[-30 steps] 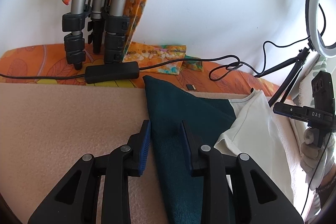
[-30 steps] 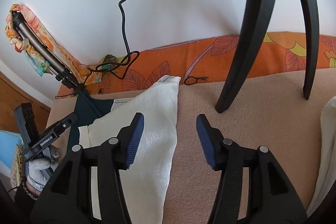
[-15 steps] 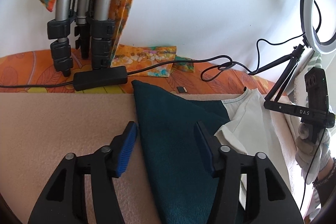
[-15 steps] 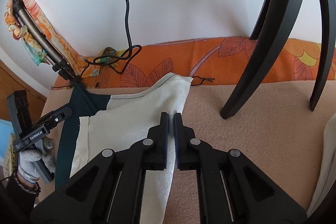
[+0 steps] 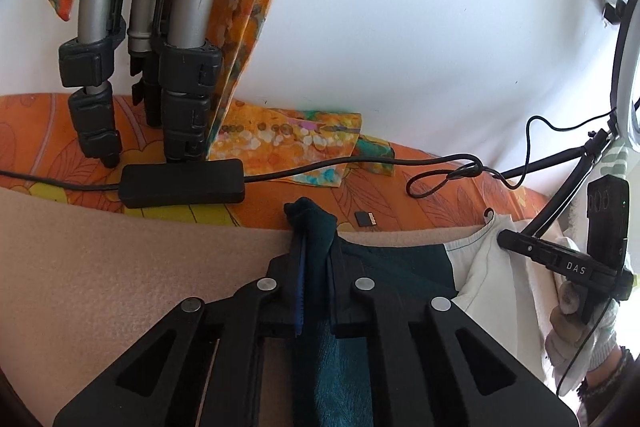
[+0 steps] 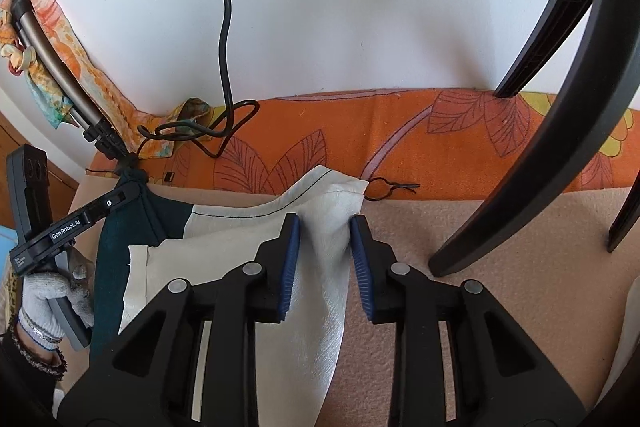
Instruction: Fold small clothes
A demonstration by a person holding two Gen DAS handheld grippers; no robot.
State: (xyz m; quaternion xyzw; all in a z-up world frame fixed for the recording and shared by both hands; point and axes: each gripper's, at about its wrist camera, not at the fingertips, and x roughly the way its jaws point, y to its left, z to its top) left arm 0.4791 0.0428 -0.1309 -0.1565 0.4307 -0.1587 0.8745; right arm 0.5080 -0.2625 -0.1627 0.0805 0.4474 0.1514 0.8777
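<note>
A small garment, dark teal (image 5: 384, 263) on one side and cream white (image 6: 320, 227) on the other, lies on a beige mat (image 5: 100, 267). My left gripper (image 5: 314, 255) is shut on the teal corner (image 5: 310, 223), which bunches up between the pads. My right gripper (image 6: 325, 227) is open, its blue pads (image 6: 290, 263) on either side of the cream corner (image 6: 344, 191), which rises between them. The right gripper also shows in the left wrist view (image 5: 560, 259), and the left one in the right wrist view (image 6: 80, 219).
Tripod legs (image 5: 180, 67) and a black cable box (image 5: 182, 183) stand on the orange floral cloth (image 6: 440, 147) behind the mat. A ring light stand (image 5: 560, 187) is at the right. Black stand legs (image 6: 540, 115) rise right of my right gripper. A small memory card (image 5: 366, 218) lies near the teal corner.
My left gripper moved forward and shut on the teal corner. My right gripper, shut half a second ago, has opened around the cream corner.
</note>
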